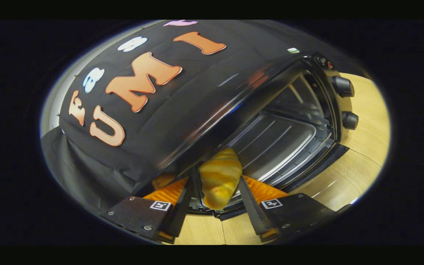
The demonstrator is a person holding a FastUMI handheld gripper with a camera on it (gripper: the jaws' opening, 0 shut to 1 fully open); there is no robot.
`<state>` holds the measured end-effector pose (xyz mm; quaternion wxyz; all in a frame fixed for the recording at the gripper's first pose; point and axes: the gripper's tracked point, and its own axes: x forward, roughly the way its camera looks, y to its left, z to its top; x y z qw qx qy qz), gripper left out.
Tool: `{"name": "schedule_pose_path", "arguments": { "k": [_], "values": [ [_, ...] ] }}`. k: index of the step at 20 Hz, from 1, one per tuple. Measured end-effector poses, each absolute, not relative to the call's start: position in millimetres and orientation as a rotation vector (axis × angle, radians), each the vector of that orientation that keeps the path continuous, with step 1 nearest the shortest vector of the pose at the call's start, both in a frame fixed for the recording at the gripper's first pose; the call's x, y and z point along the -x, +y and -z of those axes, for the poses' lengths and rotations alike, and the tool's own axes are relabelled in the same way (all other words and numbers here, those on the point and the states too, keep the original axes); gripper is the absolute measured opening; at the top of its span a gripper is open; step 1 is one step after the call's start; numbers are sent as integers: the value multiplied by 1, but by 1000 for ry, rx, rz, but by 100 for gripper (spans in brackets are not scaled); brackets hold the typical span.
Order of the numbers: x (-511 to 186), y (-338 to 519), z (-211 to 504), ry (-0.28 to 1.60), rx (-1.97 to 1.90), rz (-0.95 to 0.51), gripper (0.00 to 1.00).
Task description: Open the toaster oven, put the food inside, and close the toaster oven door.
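The jaws are narrowed onto a golden croissant (219, 178), one finger pressing each of its sides, so the gripper (217, 206) holds it lengthwise between the fingers, its far tip pointing away from the camera. That tip reaches over the threshold of the toaster oven (256, 110), which stands just beyond the fingers with its door (318, 165) dropped open toward the near side. Inside, a metal tray (278, 143) with raised ribs lies on the oven floor, right of the croissant's tip. Two dark knobs (346, 103) sit on the oven's right-hand panel. The oven rests on a pale wooden table (359, 162), which also shows below the fingers.
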<state>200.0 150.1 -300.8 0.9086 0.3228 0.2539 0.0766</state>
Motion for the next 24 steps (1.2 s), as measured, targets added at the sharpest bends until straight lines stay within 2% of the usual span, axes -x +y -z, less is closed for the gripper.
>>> {"name": "schedule_pose_path", "arguments": {
  "k": [2,5,11,24],
  "values": [
    [-189,146,295,520,-668,-154,80],
    [-166,139,285,515,-695,-167,98],
    [-106,99,275,515,-558,-152,98],
    [-3,24,327,628,-66,-52,99]
  ]
}}
